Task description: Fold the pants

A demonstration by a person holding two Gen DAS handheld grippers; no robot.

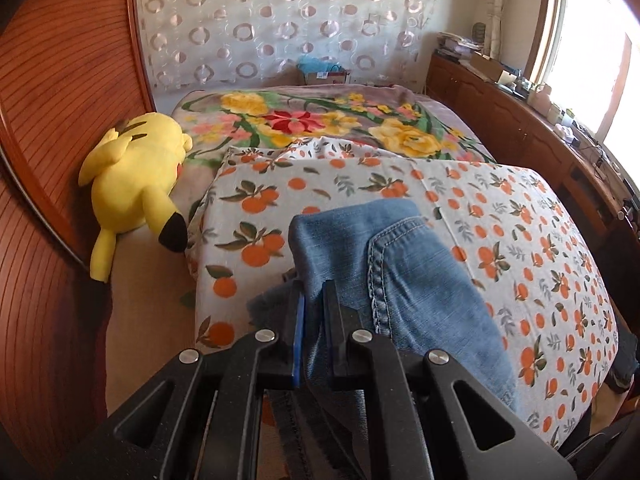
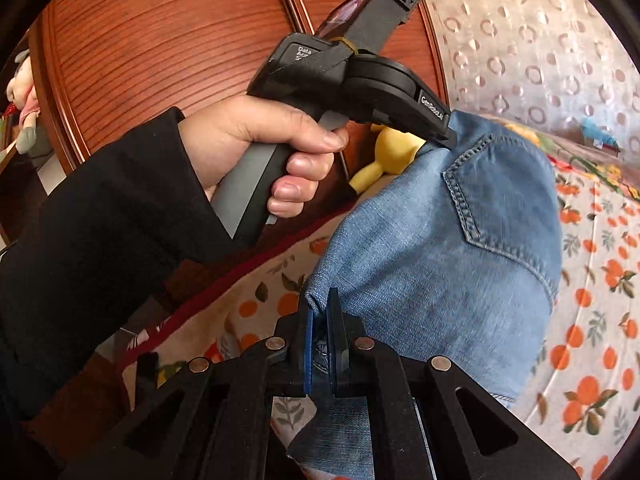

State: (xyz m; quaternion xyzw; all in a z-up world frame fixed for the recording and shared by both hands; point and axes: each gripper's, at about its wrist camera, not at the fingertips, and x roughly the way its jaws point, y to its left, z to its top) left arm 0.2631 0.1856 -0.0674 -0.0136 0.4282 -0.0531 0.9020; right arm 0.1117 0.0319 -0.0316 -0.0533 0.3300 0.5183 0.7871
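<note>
Surroundings first: a bed point(image 1: 568, 264) carries an orange-print sheet point(image 1: 256, 216) beneath the fingers, with a floral blanket point(image 1: 328, 120) spread farther ahead of them. A yellow plush toy point(image 1: 132, 184) lies ahead and to the left of the left gripper point(image 1: 314, 292), against the ribbed wooden headboard point(image 1: 60, 80). A patterned curtain point(image 1: 280, 20) hangs beyond the blanket. A wooden cabinet point(image 1: 500, 112) crowded with small items runs along the far right, under a bright window point(image 1: 592, 60). Nothing lies on the sheet directly ahead of the fingers apart from the garment itself.

Pants point(image 1: 420, 280): blue denim, raised off the sheet and draped from the fingers, a stitched back pocket point(image 2: 492, 196) facing up. In the left wrist view the cloth falls away to the right of the fingers and forward over the sheet. The left fingers are clenched on an edge of the denim, which passes between the blue pads.

In the right wrist view, the right gripper point(image 2: 322, 304) likewise has its fingers clenched on a denim edge, the cloth bulging ahead and to the right of them. Beyond that bulge the left hand point(image 2: 260, 152), in a black sleeve point(image 2: 100, 220), holds the left gripper's handle, its tips meeting the far top edge of the pants. A second plush toy point(image 2: 24, 96) sits at the far left.
</note>
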